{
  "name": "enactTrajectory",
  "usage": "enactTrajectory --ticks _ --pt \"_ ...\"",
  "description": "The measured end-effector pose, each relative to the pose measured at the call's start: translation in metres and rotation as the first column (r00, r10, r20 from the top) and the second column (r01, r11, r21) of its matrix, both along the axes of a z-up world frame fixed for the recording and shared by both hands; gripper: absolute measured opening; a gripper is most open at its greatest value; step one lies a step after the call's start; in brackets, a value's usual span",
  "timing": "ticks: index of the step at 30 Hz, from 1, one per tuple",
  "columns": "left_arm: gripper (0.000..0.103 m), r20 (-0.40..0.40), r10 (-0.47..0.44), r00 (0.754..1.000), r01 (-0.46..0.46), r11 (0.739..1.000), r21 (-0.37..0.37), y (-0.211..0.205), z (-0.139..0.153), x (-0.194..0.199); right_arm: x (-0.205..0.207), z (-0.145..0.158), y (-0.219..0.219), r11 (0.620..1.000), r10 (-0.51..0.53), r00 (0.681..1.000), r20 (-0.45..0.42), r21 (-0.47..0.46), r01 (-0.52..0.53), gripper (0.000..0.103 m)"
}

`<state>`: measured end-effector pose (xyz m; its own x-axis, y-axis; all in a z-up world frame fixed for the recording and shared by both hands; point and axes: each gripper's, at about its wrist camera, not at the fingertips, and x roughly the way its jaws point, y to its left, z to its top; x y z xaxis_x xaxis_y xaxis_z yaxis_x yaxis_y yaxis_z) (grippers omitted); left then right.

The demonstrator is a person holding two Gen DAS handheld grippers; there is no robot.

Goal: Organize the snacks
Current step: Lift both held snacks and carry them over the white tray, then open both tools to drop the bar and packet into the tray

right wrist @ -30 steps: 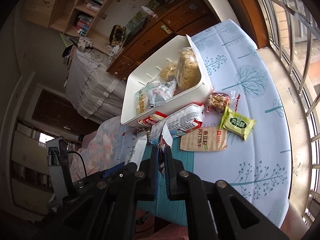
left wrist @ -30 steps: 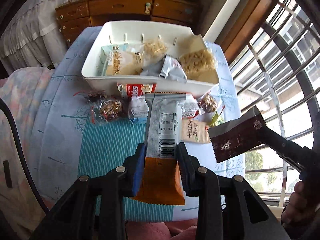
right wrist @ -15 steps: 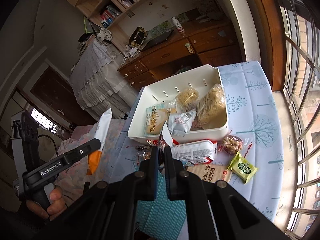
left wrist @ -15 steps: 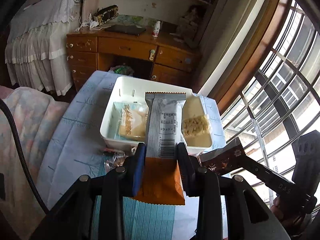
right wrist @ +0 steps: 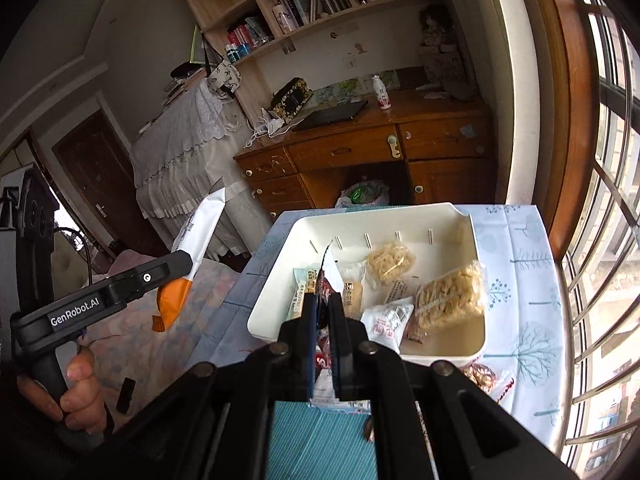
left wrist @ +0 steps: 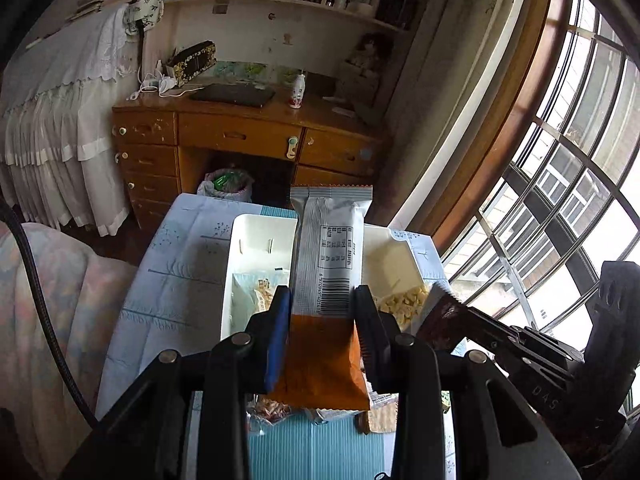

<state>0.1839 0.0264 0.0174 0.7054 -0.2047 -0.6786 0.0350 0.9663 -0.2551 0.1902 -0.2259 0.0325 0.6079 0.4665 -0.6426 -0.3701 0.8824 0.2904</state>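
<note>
My left gripper (left wrist: 323, 308) is shut on a grey and orange snack packet (left wrist: 329, 264) and holds it upright in the air before the white bin (left wrist: 256, 236). It also shows in the right wrist view (right wrist: 192, 256) at the left. My right gripper (right wrist: 323, 304) is shut on a dark brown snack packet (right wrist: 326, 276), held edge-on over the near rim of the white bin (right wrist: 400, 220). That brown packet shows in the left wrist view (left wrist: 444, 320) at the right. The bin holds several snack bags (right wrist: 448, 296).
The bin stands on a table with a pale tree-print cloth (right wrist: 520, 280) and a teal striped mat (right wrist: 320, 436). Loose snacks (right wrist: 480, 376) lie in front of the bin. A wooden desk (right wrist: 360, 160) stands behind; window bars (right wrist: 600, 240) are to the right.
Both grippers have risen and tilted up with their packets. The bin and table now sit lower in both views, and more of the room shows.
</note>
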Motion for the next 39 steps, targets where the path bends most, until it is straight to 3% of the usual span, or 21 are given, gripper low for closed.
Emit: enactTrajectory --ticks 7,13,26,29,31,32,39 --pt "0.030 -0.025 -0.040 0.999 0.040 0.999 -0.007 0.021 -0.023 0.037 0.019 -0.011 0.039 0.993 0.011 0.998 0.063 -0.119 -0.004 0.006" --pt "0.031 -0.065 -0.081 0.995 0.079 0.996 -0.027 0.026 -0.046 0.062 0.034 -0.023 0.057 0.988 0.000 0.997 0.075 -0.151 0.011 0.006" --pt "0.035 -0.105 -0.101 0.989 0.096 0.994 -0.045 0.035 -0.070 0.075 0.051 -0.042 0.082 0.972 -0.032 0.998 0.049 -0.232 0.043 0.006" --pt "0.035 -0.118 -0.102 0.988 0.096 0.994 -0.055 0.040 -0.072 0.073 0.052 -0.042 0.084 0.968 -0.052 0.998 0.041 -0.244 0.060 0.015" --pt "0.035 -0.130 -0.101 0.986 0.093 0.994 -0.063 0.043 -0.074 0.071 0.051 -0.042 0.082 0.967 -0.068 0.997 0.038 -0.243 0.076 0.033" --pt "0.035 -0.133 -0.101 0.986 0.093 0.993 -0.068 0.044 -0.074 0.070 0.049 -0.041 0.081 0.967 -0.079 0.996 0.041 -0.241 0.087 0.035" --pt "0.035 -0.166 -0.101 0.981 0.084 0.991 -0.108 0.050 -0.085 0.056 0.039 -0.039 0.072 0.965 -0.131 0.991 0.012 -0.227 0.130 0.037"
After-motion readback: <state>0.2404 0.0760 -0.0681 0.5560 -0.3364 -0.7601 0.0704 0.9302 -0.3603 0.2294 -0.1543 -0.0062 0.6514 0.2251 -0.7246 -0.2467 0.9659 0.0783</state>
